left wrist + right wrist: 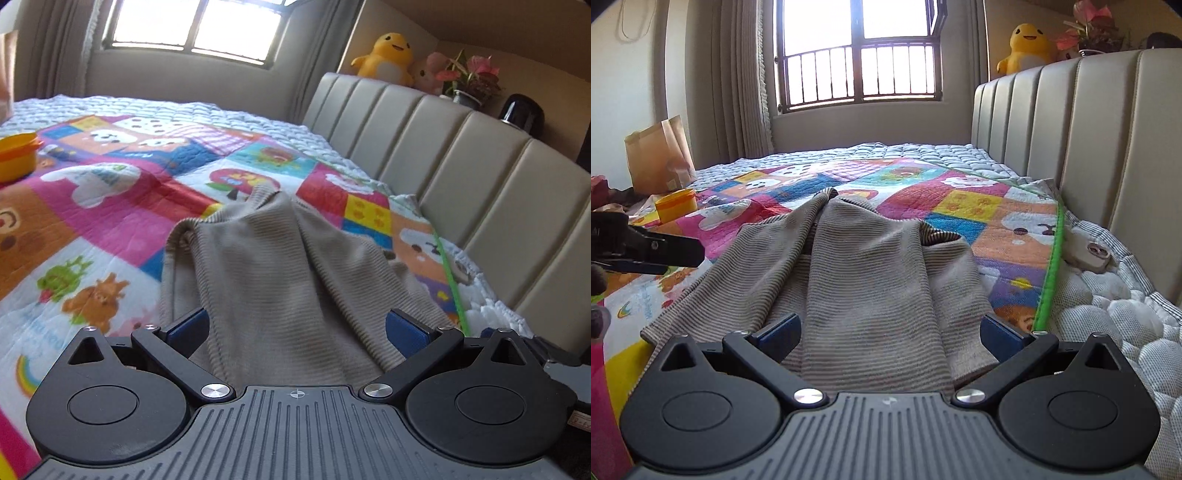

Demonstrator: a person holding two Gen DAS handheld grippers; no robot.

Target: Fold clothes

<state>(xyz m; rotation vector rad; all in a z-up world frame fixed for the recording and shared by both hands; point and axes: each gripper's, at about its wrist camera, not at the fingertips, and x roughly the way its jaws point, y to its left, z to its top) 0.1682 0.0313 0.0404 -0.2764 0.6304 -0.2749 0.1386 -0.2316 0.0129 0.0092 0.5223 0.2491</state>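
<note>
A beige ribbed garment [280,266] lies rumpled on the colourful quilt [110,206], its near end running between my left gripper's blue pads [188,326]. My left gripper [297,326] is open, fingers wide apart on either side of the cloth. In the right wrist view the same striped beige garment [871,266] spreads out ahead, a sleeve trailing to the left. My right gripper [890,328] is open too, with the cloth's near edge between its blue pads [999,334]. The left gripper's black body [646,251] shows at the left edge there.
A padded beige headboard [461,162] runs along the right. An orange-yellow tub [676,205] sits on the quilt at the left, a paper bag [661,155] behind it. A yellow plush toy [388,61] and potted flowers [472,77] stand above the headboard. Window straight ahead.
</note>
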